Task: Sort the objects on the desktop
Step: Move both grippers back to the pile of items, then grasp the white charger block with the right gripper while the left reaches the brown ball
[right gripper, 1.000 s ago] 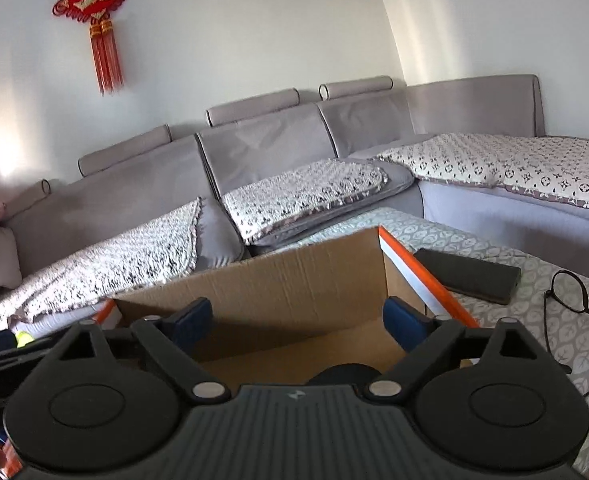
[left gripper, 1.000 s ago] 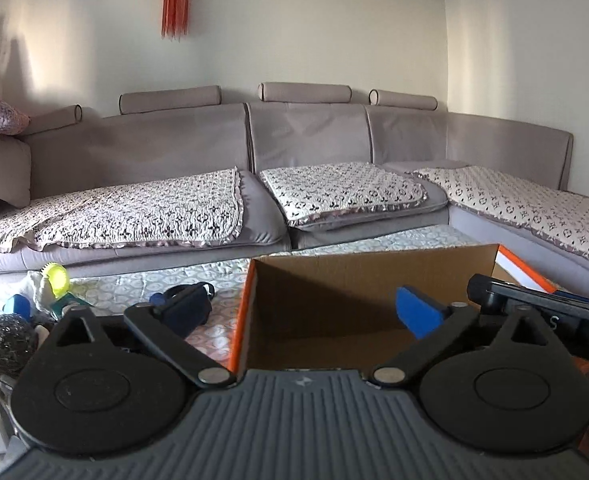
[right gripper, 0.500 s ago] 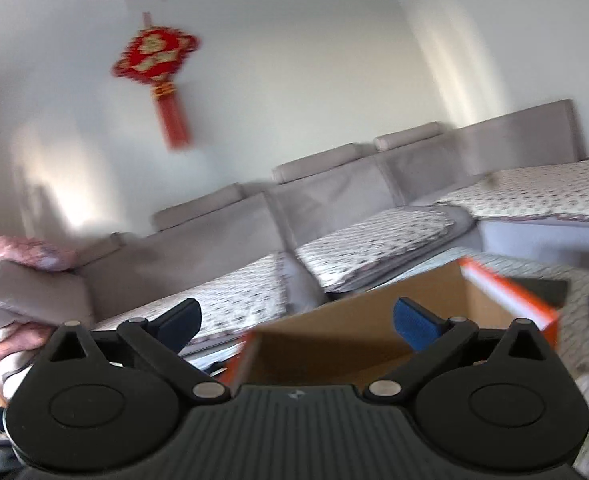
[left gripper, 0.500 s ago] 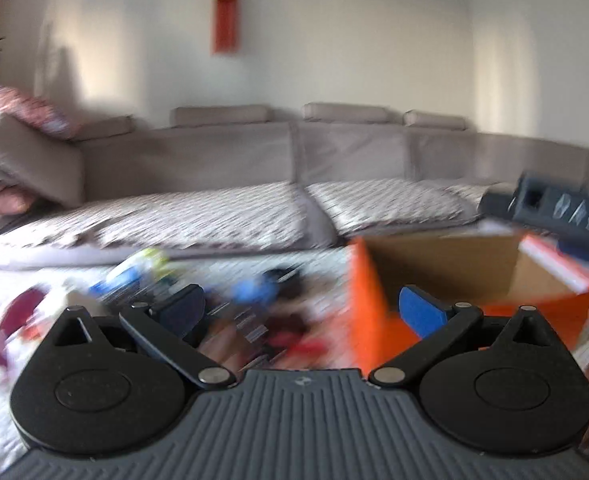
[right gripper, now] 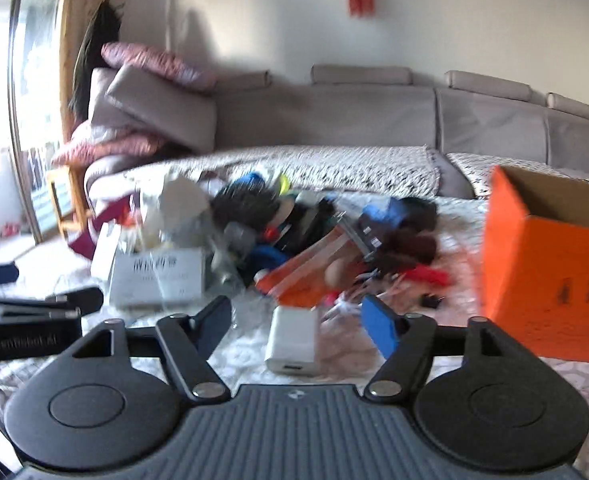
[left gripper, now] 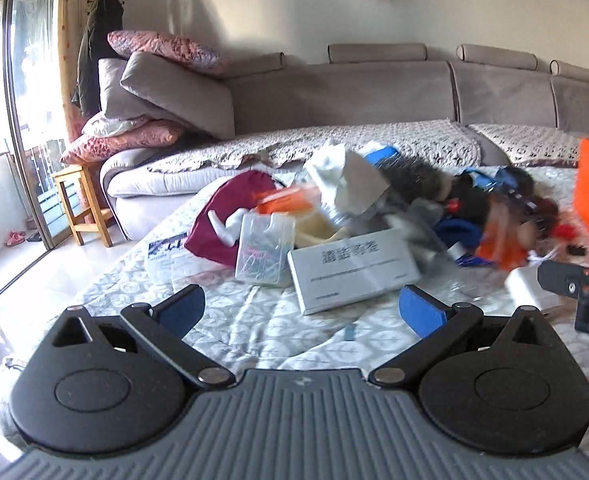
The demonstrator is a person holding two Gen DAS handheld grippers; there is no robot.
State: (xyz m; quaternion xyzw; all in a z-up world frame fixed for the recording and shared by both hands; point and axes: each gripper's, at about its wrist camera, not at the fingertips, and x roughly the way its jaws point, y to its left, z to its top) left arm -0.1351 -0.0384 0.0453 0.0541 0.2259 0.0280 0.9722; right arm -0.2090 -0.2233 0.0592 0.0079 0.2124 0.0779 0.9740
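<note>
Two handheld grippers face a heap of household clutter (left gripper: 434, 208) on a table with a patterned cloth (left gripper: 254, 328), with a grey sectional sofa (left gripper: 354, 96) behind it. The left gripper (left gripper: 302, 308) hangs released above the cloth, its blue-padded fingers (left gripper: 420, 312) spread wide with nothing between them; straight ahead lie a white box with printed characters (left gripper: 352, 272) and a clear plastic case (left gripper: 264, 254), touching at one corner, with a maroon pouch (left gripper: 230, 216) just behind the case. The right gripper (right gripper: 298, 322) points at a white power adapter (right gripper: 292, 338), which lies on the cloth in the gap between the fingers; the jaws are closing, but the pads are not yet pressing on it. Beyond the adapter, an orange packet (right gripper: 306, 276) sprawls at the near edge of the blurred heap, whose smaller items cannot be made out. An open orange cardboard box (right gripper: 550, 276) stands on the table to the right, near the pile. In the right wrist view the left gripper's black body shows at the left edge; in the left wrist view the right gripper shows at the far right.
</note>
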